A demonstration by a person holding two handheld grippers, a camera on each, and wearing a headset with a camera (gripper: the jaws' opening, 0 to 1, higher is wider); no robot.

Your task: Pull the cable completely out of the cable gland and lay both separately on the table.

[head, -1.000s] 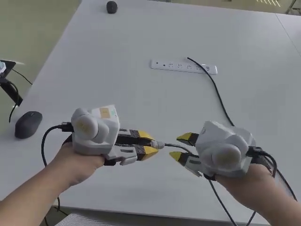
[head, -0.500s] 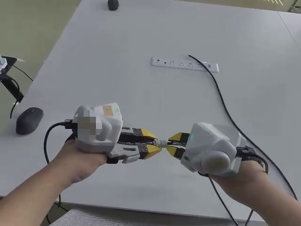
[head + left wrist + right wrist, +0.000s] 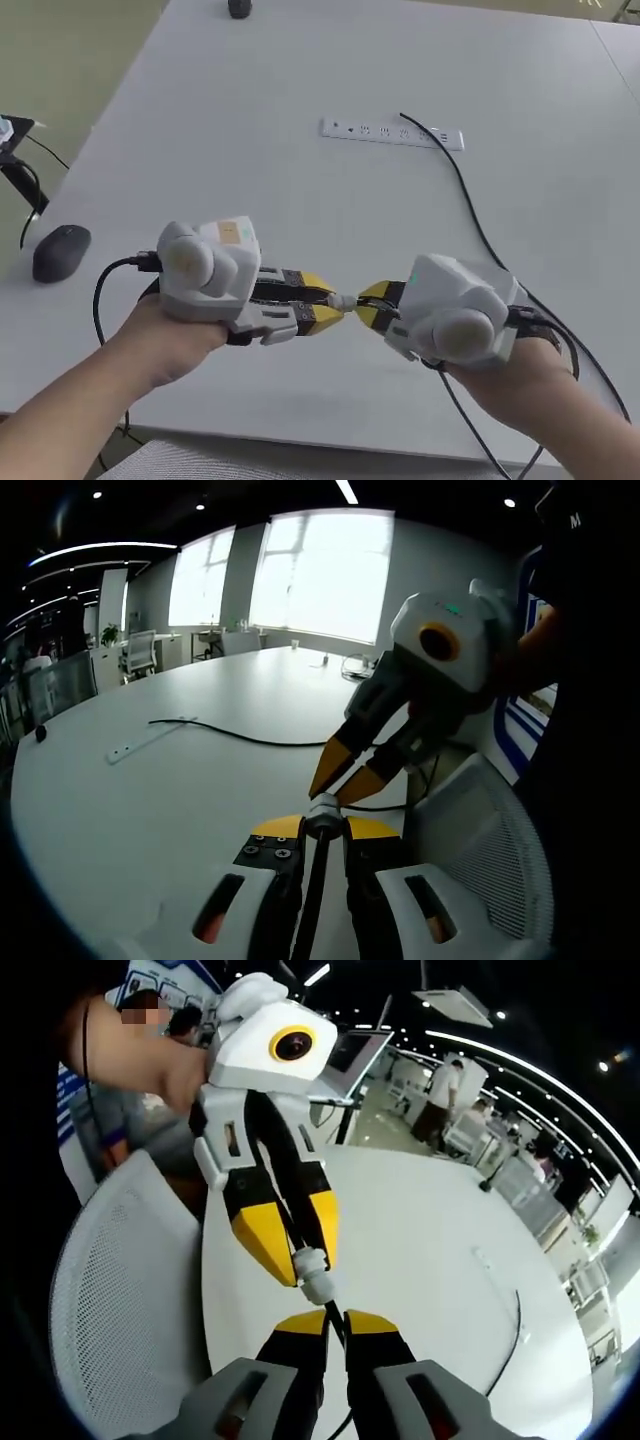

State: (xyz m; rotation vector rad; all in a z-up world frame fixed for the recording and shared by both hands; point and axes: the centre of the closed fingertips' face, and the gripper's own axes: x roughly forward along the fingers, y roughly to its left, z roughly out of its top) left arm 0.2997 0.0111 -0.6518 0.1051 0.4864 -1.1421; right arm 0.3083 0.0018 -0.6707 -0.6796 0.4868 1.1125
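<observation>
Head view: left gripper (image 3: 333,306) and right gripper (image 3: 367,304) meet tip to tip above the desk's (image 3: 300,80) near edge, with the white cable gland (image 3: 347,301) between them. Left gripper view: left jaws clenched on the gland. Right gripper view: right jaws clamped on the black cable (image 3: 333,1310), just beside the gland.

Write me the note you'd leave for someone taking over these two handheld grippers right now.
Left gripper: shut on the cable gland, held above the table.
Right gripper: shut on the cable, right beside the gland.
Done: both parts are gripped, but the cable is not yet out.
Left: pull the cable fully out, then lay cable and gland apart on the table.
</observation>
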